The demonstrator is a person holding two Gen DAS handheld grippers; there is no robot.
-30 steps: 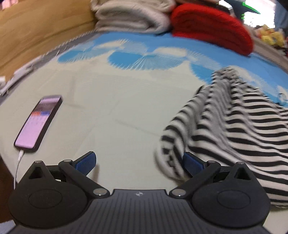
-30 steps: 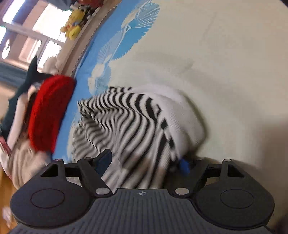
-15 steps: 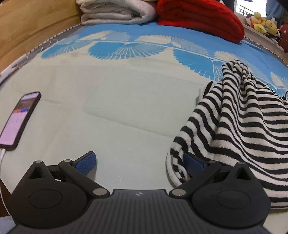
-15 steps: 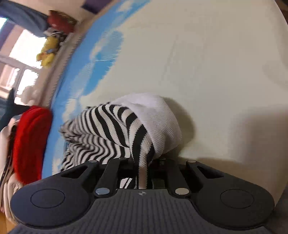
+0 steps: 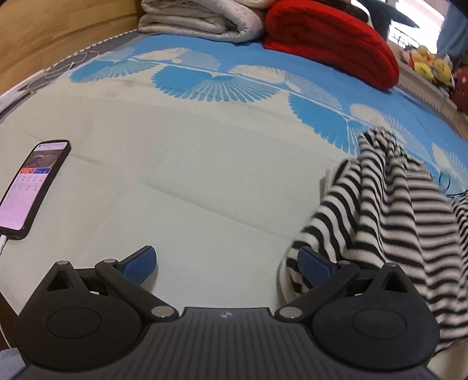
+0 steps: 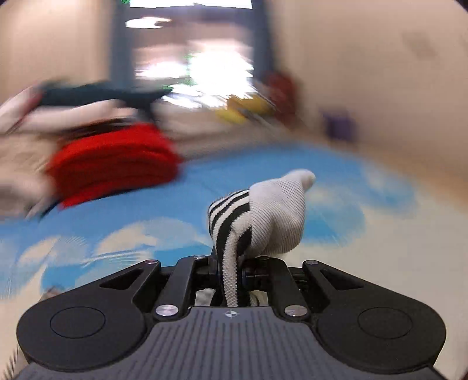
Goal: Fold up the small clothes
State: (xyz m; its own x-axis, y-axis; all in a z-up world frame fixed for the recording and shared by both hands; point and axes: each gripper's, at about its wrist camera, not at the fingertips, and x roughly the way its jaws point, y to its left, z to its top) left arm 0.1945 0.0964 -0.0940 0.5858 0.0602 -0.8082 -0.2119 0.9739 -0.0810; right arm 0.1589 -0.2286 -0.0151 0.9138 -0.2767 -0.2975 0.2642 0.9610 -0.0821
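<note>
A black-and-white striped knit garment (image 5: 389,210) hangs bunched at the right of the left wrist view, its lower edge draped over my left gripper's right finger (image 5: 314,267). My left gripper (image 5: 226,264) is open, low over the pale bed sheet. My right gripper (image 6: 231,263) is shut on a white ribbed, striped end of the garment (image 6: 263,219), which sticks up from the closed jaws above the bed. The right wrist view is motion-blurred.
A lit phone (image 5: 32,184) on a white cable lies at the left of the bed. A folded red blanket (image 5: 330,41) and a folded grey quilt (image 5: 201,17) lie at the bed's far side. Plush toys (image 5: 433,65) sit on a ledge at far right.
My right gripper shut on the garment's end and lifted it, swinging to face across the bed. The garment rose and shifted right. My left gripper stayed open.
</note>
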